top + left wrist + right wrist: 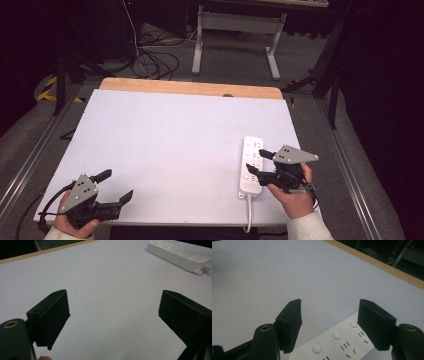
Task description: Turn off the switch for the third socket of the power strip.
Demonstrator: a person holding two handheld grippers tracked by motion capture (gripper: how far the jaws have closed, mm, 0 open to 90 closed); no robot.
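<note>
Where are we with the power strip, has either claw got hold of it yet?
Not yet. The white plastic power strip lies flat near the right edge of the white table, cable trailing off the near edge. In hand: the right claw hovers open over its sockets, touching nothing. The left claw waits open, apart. Gripping remains.

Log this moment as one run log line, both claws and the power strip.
left claw: open, holding nothing | right claw: open above power strip, not gripping | power strip: flat on white table, right side

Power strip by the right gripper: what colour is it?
White, buttons included, with dark socket slots. The power strip shows best in the right gripper view.
</note>
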